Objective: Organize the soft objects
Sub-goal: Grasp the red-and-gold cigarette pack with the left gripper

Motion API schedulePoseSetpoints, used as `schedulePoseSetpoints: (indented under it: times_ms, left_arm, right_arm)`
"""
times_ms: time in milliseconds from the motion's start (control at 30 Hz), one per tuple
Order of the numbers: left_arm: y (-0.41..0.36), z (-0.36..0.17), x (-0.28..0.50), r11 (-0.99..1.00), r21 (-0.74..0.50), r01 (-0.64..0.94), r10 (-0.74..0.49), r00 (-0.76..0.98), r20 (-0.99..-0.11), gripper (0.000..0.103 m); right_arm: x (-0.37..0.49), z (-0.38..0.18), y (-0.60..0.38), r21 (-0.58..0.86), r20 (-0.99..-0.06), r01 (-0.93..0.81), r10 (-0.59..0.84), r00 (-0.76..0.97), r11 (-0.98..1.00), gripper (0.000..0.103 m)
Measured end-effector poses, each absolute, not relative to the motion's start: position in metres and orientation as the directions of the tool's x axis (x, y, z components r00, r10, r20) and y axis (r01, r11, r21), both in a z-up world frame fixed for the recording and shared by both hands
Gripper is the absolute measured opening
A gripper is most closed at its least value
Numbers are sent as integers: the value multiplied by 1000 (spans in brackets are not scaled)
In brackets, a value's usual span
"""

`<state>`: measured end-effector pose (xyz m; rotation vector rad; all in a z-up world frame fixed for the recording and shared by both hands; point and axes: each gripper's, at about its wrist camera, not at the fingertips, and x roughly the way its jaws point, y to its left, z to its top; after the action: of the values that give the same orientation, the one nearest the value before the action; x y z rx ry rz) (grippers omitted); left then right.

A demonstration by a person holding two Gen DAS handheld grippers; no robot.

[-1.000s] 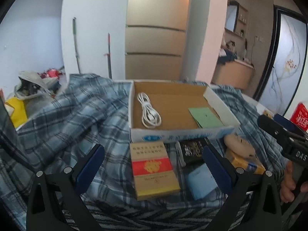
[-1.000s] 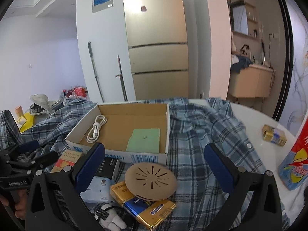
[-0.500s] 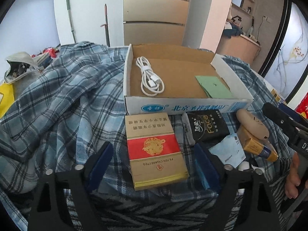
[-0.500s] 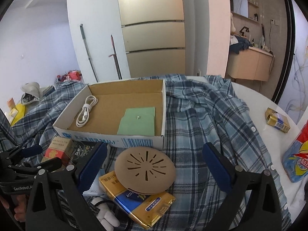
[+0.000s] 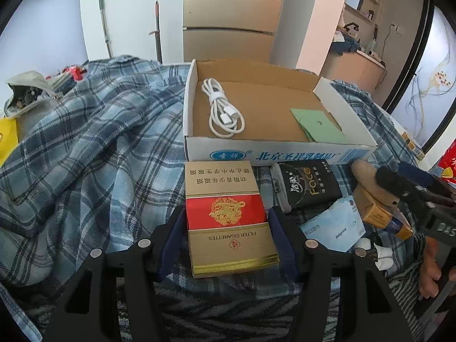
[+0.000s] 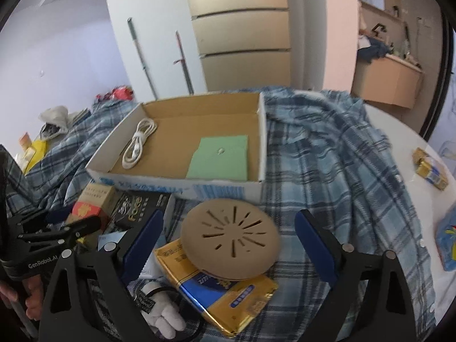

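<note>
Cardboard made up the one container, an open box (image 5: 273,108) lying on the plaid cloth (image 5: 94,148), and it held two things: a coiled white cable (image 5: 223,111) toward its left wall and a green envelope (image 5: 319,125) toward its right, with bare floor between them and behind. Just in front of the box's near wall lay the loose items, one of each: a red-and-gold carton (image 5: 228,213), a black pack (image 5: 307,185), a light blue tissue pack (image 5: 333,228), a gold-and-blue pack (image 6: 225,290) with a tan slotted disc (image 6: 230,236) resting on top of it, and a small white plush (image 6: 162,313) at the near edge. The left gripper (image 5: 225,239) had its two blue pads against the long sides of the carton, gripping it where it lay on the cloth. The right gripper (image 6: 228,245) stood wide apart and held nothing, its pads either side of the disc and clear of it. A second gold pack (image 6: 430,168) sat well apart on the white table (image 6: 399,131) to the right, near its rim, and a red-and-blue bag (image 6: 449,239) showed at the frame's edge. Cloth to the right of the box lay free of items; the strip in front of the box was crowded, things touching or overlapping
</note>
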<state>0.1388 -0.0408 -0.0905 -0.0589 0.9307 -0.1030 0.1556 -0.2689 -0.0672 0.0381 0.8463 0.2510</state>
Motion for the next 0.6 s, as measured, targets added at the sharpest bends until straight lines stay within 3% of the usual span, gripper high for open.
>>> schedulePoseSetpoints:
  times_ms: [167,600]
  left_arm:
    - [-45,-82,129,994,-68,81,-104,639,-763,61]
    - [-50,-53,106,976,-119,182,-217,755,-619,61]
  right_arm:
    - [160,-74,-267,142,-761,-210,242,601,967,90]
    - [164,-77,-272,195,-774,-208,281,567,958,90]
